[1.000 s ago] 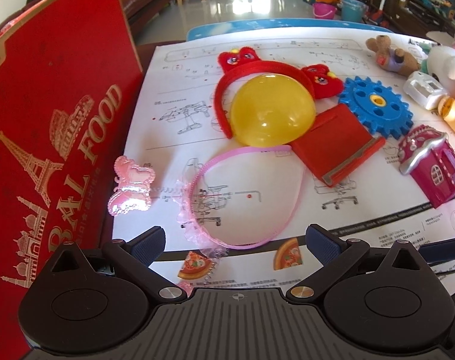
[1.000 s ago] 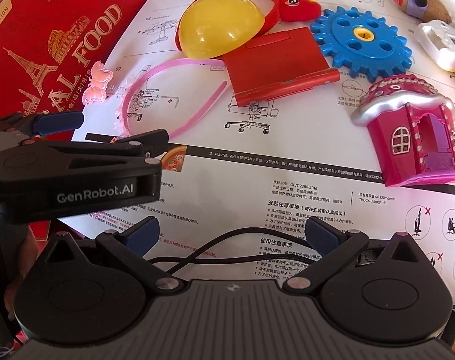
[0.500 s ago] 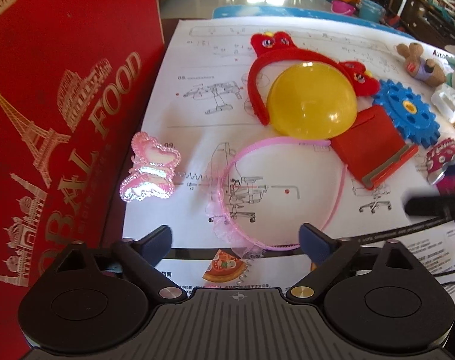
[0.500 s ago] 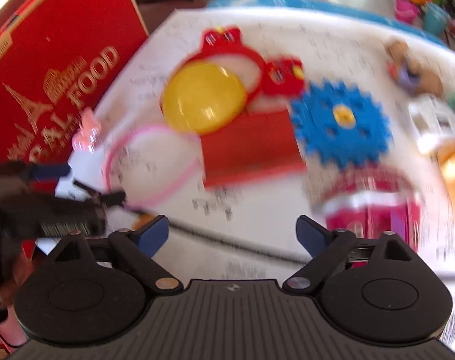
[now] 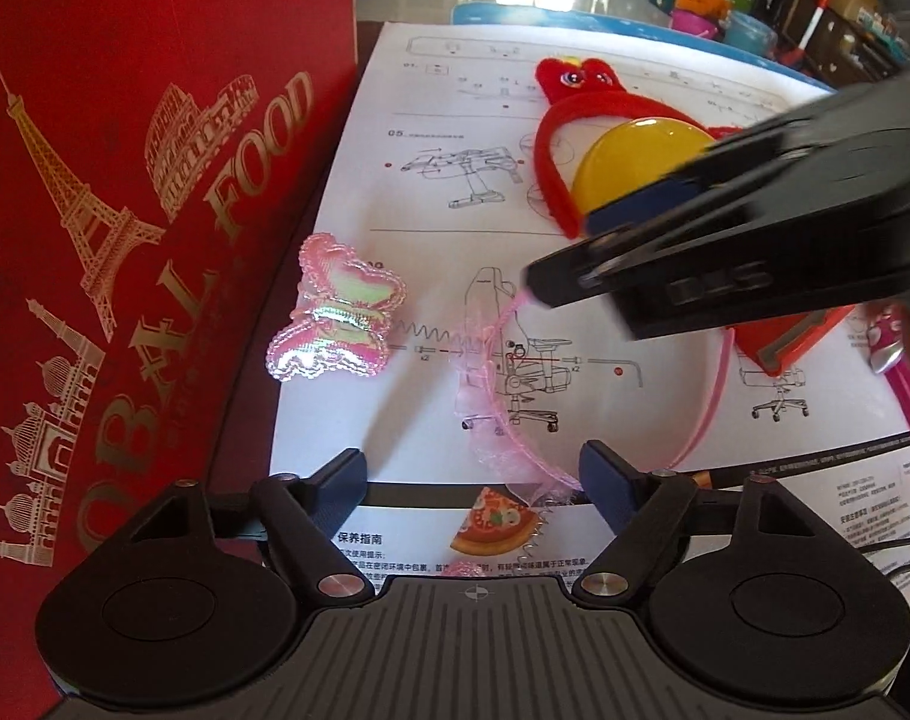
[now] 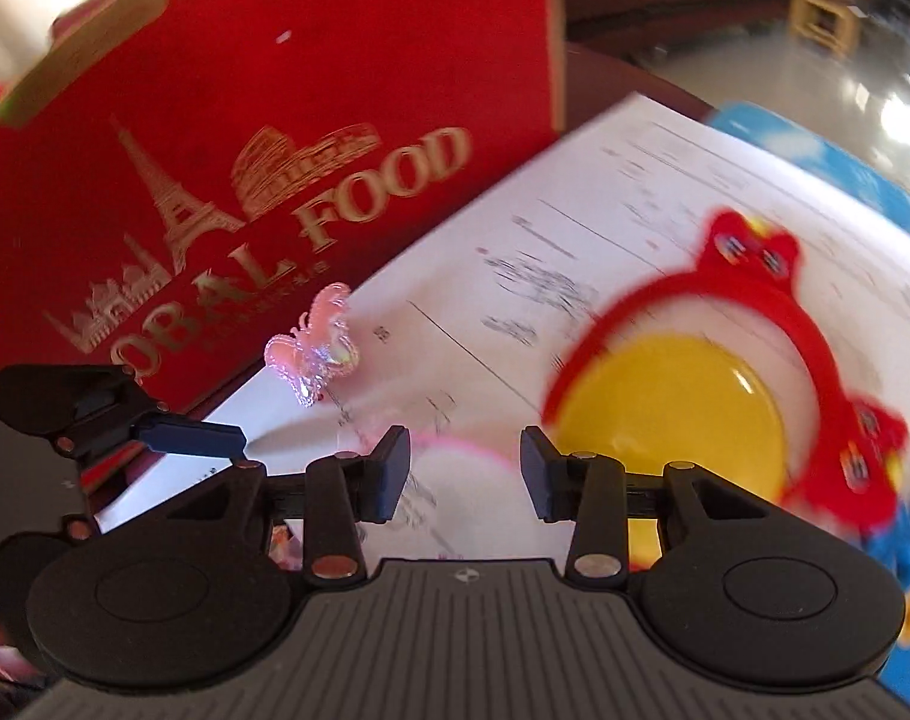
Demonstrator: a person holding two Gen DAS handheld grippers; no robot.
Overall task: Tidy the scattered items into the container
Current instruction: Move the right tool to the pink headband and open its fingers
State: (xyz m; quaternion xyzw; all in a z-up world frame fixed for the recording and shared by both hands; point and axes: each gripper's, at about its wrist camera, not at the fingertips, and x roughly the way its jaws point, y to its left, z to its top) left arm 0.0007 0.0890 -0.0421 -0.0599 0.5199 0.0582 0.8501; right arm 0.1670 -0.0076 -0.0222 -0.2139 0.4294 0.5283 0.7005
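Between spread right tool (image 6: pixel 462 474) fingers: pink headband (image 5: pixel 517 450), open end facing yellow dome (image 5: pixel 640 165).

We take the instruction sheet (image 5: pixel 574 312) as our landmark. The box (image 5: pixel 125 240) stands along its left edge. On the sheet lie the butterfly clip (image 5: pixel 338 318) at its left edge, the thin headband (image 5: pixel 502 420) toward its near edge, and the dome (image 5: pixel 640 162) inside the plush headband (image 5: pixel 550 168) toward its far edge.
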